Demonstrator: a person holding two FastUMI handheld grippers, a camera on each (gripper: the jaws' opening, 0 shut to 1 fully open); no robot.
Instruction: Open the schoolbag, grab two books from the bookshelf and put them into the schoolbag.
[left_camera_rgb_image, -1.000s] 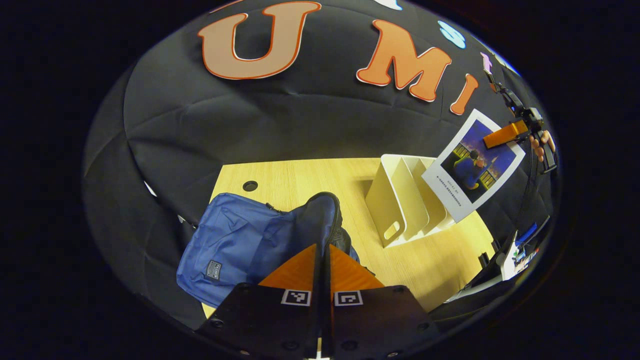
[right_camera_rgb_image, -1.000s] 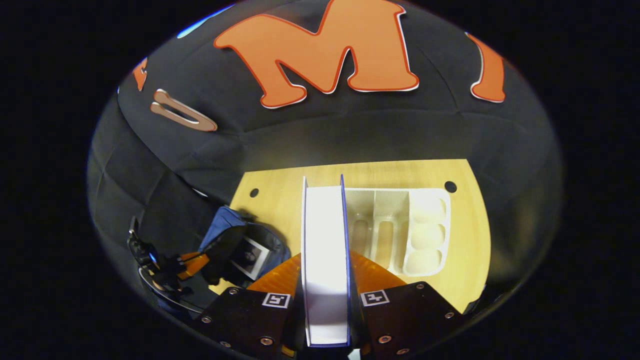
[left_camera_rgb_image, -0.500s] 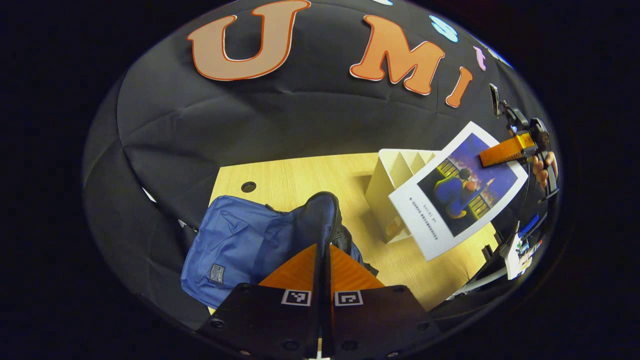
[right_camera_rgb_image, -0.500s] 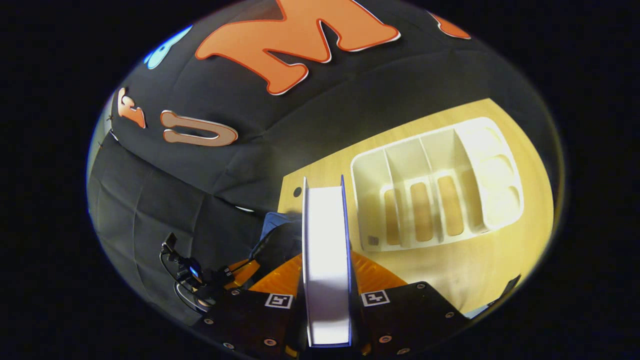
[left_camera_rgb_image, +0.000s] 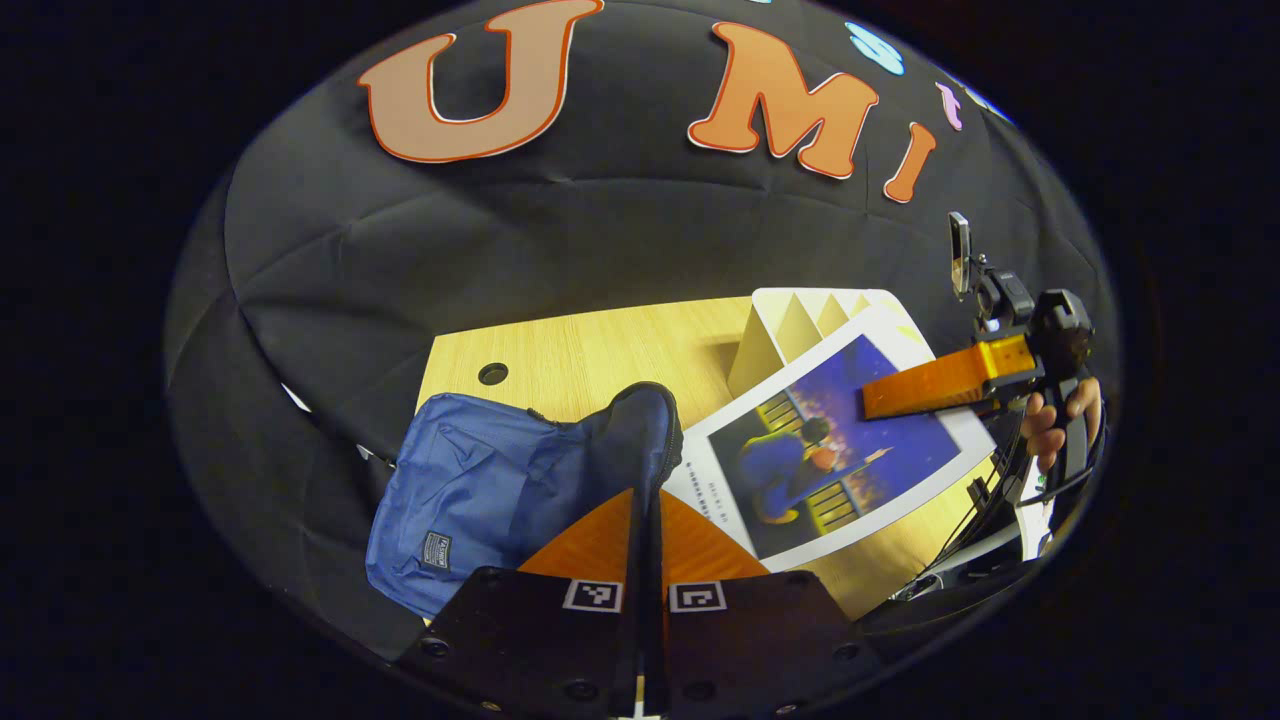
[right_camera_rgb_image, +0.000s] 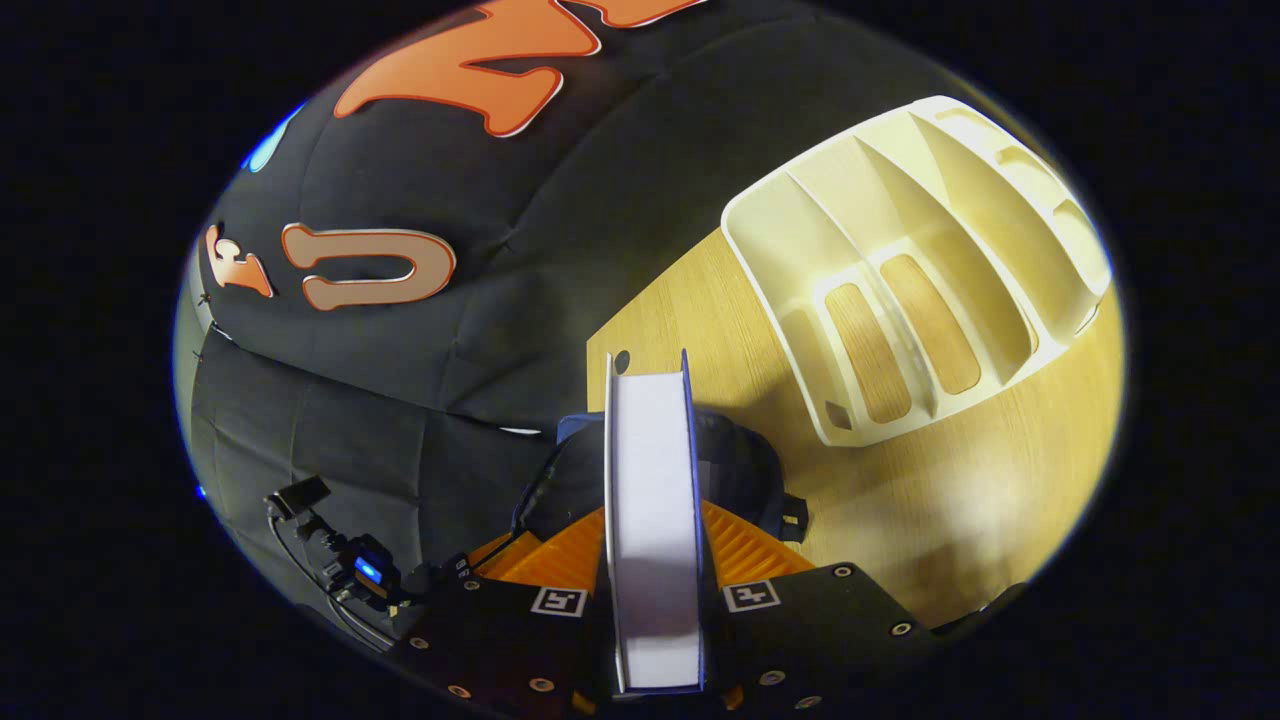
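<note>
Right claw clamps book; bag mouth just below its tip. Left claw pinches bag rim (hold it wide). Lower book edge-first into gap.

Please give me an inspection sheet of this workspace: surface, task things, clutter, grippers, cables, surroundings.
Surface: light wooden table, with a round hole near its back corner.
Job's things: blue fabric schoolbag lying open on the table; white slotted plastic bookshelf, slots empty; white-edged picture book carried above the table toward the bag.
Clutter: nothing seen.
Grippers: right gripper jaws shut on the book; left gripper jaws shut, at the bag's dark opening edge.
Cables: black cables beside a hand.
Surroundings: black cloth wall.
</note>
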